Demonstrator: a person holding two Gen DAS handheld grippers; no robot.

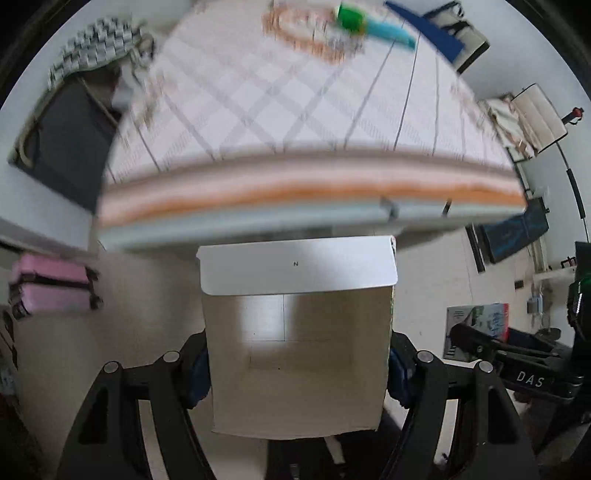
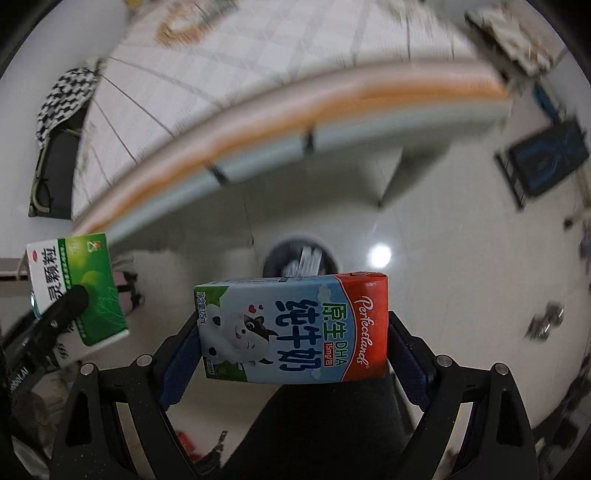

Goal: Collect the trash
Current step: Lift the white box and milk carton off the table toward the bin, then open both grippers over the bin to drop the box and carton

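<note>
My left gripper (image 1: 297, 365) is shut on an open cardboard box (image 1: 295, 332); I look into its pale inside past the raised white flap. From the right wrist view the same box (image 2: 88, 280) is green and white, at the far left. My right gripper (image 2: 291, 343) is shut on a blue and red milk carton (image 2: 295, 328), gripped at both ends. Straight below the carton on the floor stands a dark round bin (image 2: 275, 258) with something white in it. Both grippers point down at the floor beside a bed.
A bed (image 1: 295, 110) with a plaid sheet and orange-striped edge fills the upper part of both views. A green and blue item (image 1: 354, 18) lies on it. A pink suitcase (image 1: 51, 284) stands at the left, and a dark frame (image 2: 546, 158) at the right.
</note>
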